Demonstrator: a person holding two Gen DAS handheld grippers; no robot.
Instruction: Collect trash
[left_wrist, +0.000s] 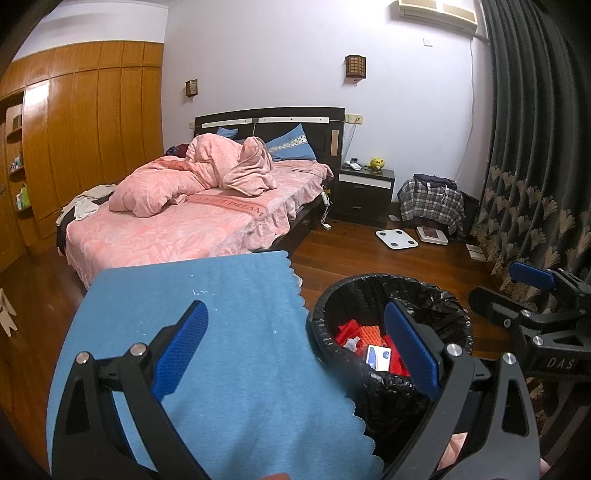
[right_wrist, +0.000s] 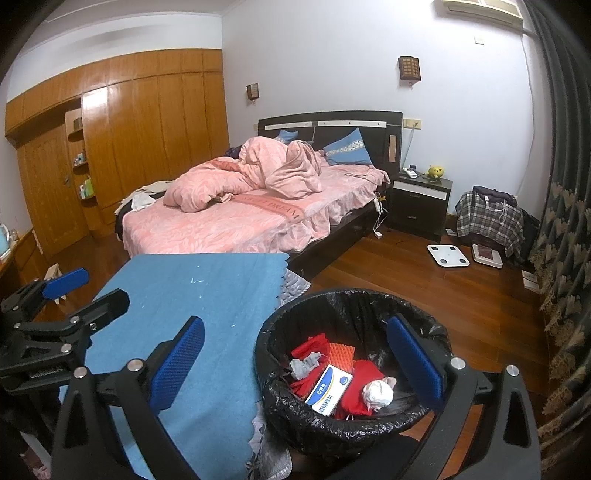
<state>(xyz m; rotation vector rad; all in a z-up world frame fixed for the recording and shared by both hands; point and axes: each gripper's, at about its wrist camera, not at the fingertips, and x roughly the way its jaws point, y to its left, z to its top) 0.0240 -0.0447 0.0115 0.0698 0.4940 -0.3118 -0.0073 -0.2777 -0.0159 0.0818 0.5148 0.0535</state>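
Right wrist view showed my right gripper wide open and empty above the black-bagged trash bin. A white-and-blue box, a crumpled tissue and red scraps lay inside. My left gripper was wide open too, empty, over the blue cloth. Farther back stood the pink bed.

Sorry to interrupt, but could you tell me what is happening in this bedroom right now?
A person is collecting trash with two handheld grippers. Both the left gripper and the right gripper are open and empty, held above a blue cloth and the black-lined trash bin beside it. The bin already holds red scraps, a small blue-and-white box, a crumpled white wad and a grey rag. No trash shows on the cloth.
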